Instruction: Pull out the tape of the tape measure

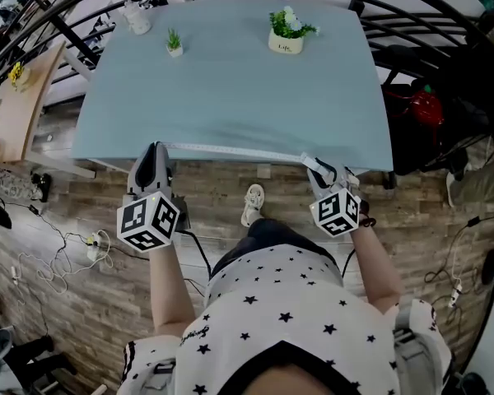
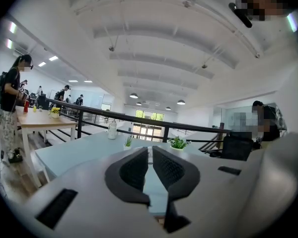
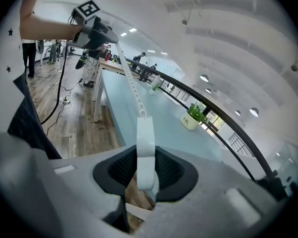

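White tape (image 1: pixel 230 150) already stretches along the table (image 1: pixel 230 81) edge, left gripper (image 1: pixel 154 148) nipping its end, right gripper (image 1: pixel 315 166) clamping the case (image 3: pixel 145 152); little pulling likely remains.

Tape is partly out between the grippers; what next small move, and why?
Likely draw the left gripper farther from the right gripper: the thin white numbered tape spans straight between them, and the right clamps the white plastic case.
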The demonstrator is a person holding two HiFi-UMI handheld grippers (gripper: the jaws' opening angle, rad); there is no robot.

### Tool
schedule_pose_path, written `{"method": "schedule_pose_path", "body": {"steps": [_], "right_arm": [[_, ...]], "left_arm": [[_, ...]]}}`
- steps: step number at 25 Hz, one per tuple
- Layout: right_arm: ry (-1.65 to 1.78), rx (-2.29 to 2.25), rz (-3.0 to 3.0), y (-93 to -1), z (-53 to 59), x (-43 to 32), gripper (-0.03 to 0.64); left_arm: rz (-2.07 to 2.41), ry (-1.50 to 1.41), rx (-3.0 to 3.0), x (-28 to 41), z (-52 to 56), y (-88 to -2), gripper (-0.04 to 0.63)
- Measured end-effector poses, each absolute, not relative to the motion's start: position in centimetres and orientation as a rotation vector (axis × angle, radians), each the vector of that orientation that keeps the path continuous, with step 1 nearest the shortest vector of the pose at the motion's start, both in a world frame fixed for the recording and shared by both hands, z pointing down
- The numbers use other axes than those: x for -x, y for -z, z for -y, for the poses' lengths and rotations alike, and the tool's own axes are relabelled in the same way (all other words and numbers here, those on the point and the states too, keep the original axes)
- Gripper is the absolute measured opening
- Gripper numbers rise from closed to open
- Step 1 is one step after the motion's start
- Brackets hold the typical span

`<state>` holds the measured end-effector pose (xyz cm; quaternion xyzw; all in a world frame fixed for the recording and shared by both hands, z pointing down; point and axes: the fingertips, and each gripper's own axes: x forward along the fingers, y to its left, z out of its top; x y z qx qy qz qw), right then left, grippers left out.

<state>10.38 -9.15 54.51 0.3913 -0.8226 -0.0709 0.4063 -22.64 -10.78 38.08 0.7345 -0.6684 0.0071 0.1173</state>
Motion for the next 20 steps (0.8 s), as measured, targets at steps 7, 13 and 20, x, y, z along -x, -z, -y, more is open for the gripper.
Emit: {"method": "schedule_pose_path", "body": {"steps": [7, 13, 20], "right_arm": [[0.157, -1.003, 2.083, -54.2, 10.3, -9.8, 0.101], [0.159, -0.986, 2.100, -53.9, 10.9, -8.8, 0.101], [0.154, -0.987, 2.105, -53.3, 12.1, -8.2, 0.101]], "left_arm": [[1.949, 0.005, -2.126, 23.3, 11.5, -38.7, 0.029], [1.928, 0.000, -2.137, 23.1, 12.1, -39.1, 0.029], [1.923, -0.015, -2.131, 23.1, 13.0, -38.8, 0.031]]}}
